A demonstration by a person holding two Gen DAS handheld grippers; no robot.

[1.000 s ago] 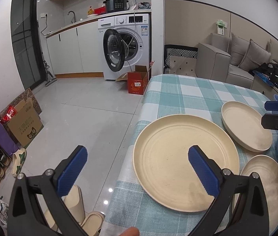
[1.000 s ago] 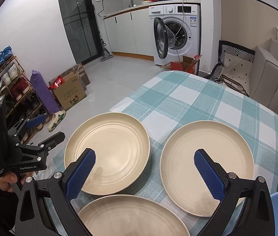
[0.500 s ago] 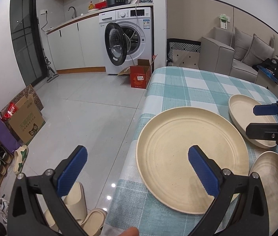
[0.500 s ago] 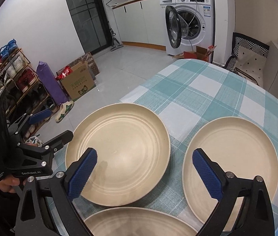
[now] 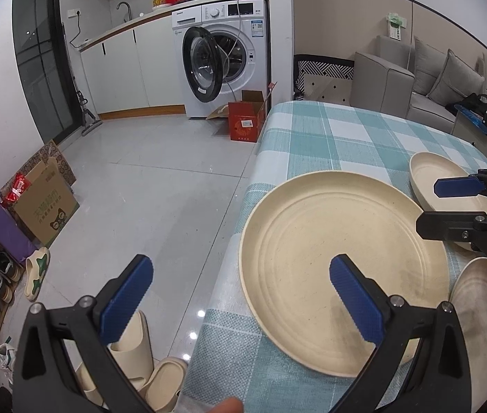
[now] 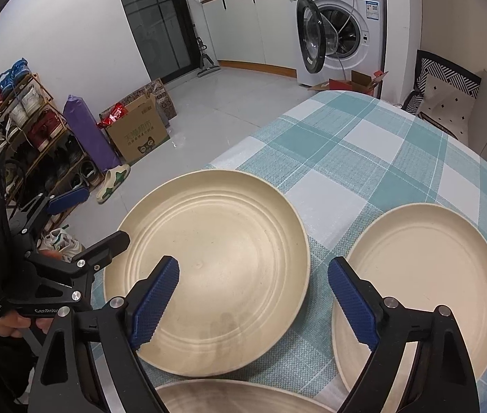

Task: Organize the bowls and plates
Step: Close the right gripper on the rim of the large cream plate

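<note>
Two tongs: left tongs (image 5: pixel 240 299) gape, "GenRobot"-marked; right tongs (image 6: pixel 253 299) closing on nothing.

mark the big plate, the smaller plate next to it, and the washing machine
big plate (image 6: pixel 209 265): right wrist view, centre of its well.
smaller plate (image 6: pixel 425 275): right wrist view, bare inner surface.
washing machine (image 5: pixel 240 10): left wrist view, control panel above the open door.
</note>
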